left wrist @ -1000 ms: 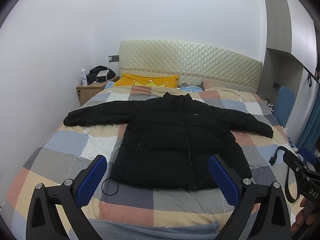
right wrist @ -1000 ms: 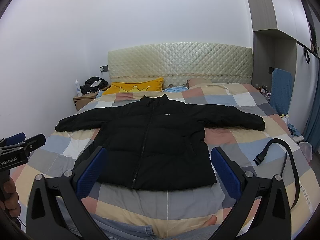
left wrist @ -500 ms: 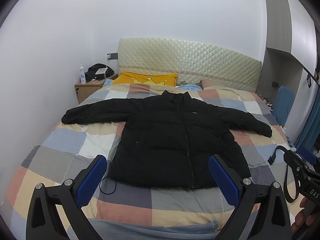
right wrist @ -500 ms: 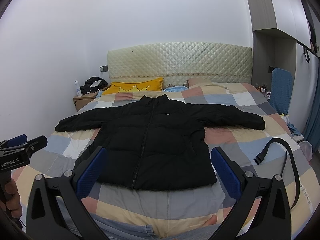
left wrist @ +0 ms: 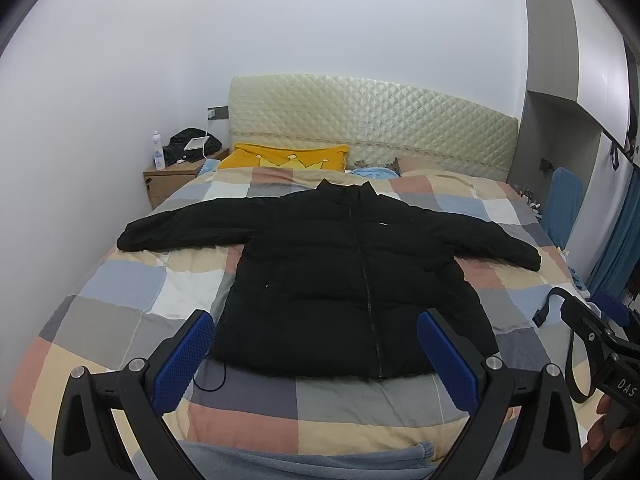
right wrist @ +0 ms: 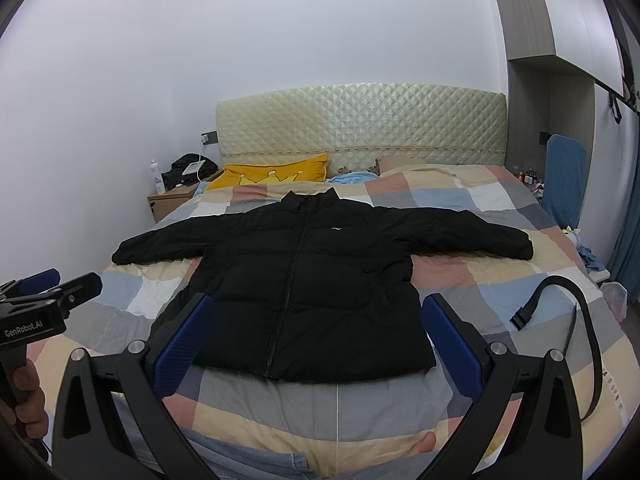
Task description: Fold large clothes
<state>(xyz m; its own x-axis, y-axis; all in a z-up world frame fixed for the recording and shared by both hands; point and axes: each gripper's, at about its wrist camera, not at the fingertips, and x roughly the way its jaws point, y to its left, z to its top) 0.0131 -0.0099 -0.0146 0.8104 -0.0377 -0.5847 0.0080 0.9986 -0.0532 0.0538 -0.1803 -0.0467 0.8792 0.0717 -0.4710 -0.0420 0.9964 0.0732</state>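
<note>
- Jacket [left wrist: 352,280], black and puffy, lies flat on the bed [left wrist: 120,292] in my left wrist view, zip side up, both sleeves spread out to the sides and the collar toward the quilted headboard [left wrist: 372,120].
- My left hand-held gripper [left wrist: 316,352] hangs above the foot of the bed with its blue pads [left wrist: 180,356] wide apart and nothing between them; the jacket's hem shows between the fingers but is not touched.
- At the right edge of this view my right hand-held gripper [left wrist: 600,332] pokes in, beside a black strap [left wrist: 560,304] that lies on the checked quilt.
- A yellow pillow [left wrist: 288,158] sits by the headboard, and a wooden nightstand [left wrist: 172,180] stands left of the bed.
- In my right wrist view the jacket [right wrist: 312,280] is again spread on the bed [right wrist: 500,280], centred ahead of me.
- The right hand-held gripper [right wrist: 316,348] is held apart, empty, just short of the hem.
- My left hand-held gripper [right wrist: 52,292] shows at the left edge; the strap [right wrist: 560,300] curls on the quilt at right.
</note>
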